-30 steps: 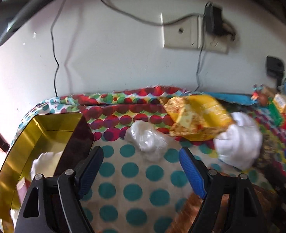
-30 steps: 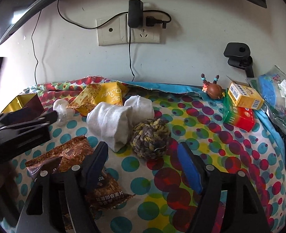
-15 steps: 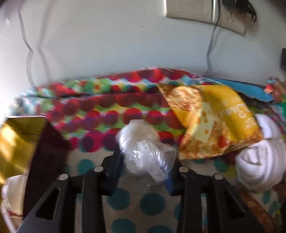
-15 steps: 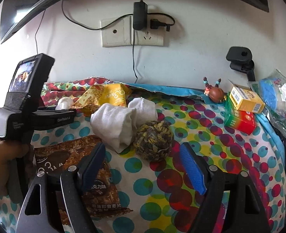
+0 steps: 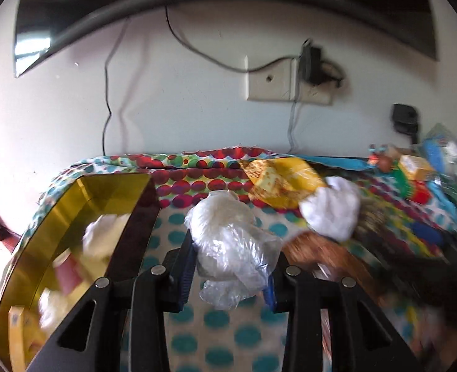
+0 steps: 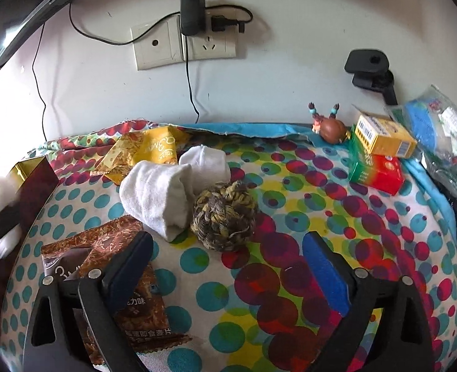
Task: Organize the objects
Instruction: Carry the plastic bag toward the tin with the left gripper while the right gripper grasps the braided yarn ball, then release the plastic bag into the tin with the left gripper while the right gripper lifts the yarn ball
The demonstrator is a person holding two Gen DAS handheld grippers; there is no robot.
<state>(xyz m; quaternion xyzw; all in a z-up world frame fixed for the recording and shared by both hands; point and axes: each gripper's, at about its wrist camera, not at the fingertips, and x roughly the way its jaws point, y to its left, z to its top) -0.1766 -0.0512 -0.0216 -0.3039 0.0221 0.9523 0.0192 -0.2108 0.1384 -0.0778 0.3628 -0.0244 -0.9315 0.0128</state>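
My left gripper (image 5: 230, 274) is shut on a crumpled clear plastic bag (image 5: 231, 241) and holds it above the dotted cloth, just right of the open gold tin (image 5: 73, 217). The tin holds white and yellow items. My right gripper (image 6: 225, 266) is open and empty, low over the cloth. A woven yarn ball (image 6: 223, 215) lies just beyond its fingertips, with a rolled white sock (image 6: 157, 198) to the left. A brown snack packet (image 6: 110, 266) lies under its left finger (image 6: 129, 266). The tin's corner (image 6: 34, 179) shows at the far left of the right wrist view.
A yellow snack bag (image 6: 152, 152) lies near the wall behind the socks. Stacked yellow and red-green boxes (image 6: 380, 155), a small brown figurine (image 6: 330, 128) and a plastic bag of items (image 6: 436, 136) sit at the right. Cables hang from the wall socket (image 6: 185, 43).
My left gripper closed on the plastic bag, lifted it off the cloth and drew back toward the tin. My right gripper stayed open and edged slightly forward.
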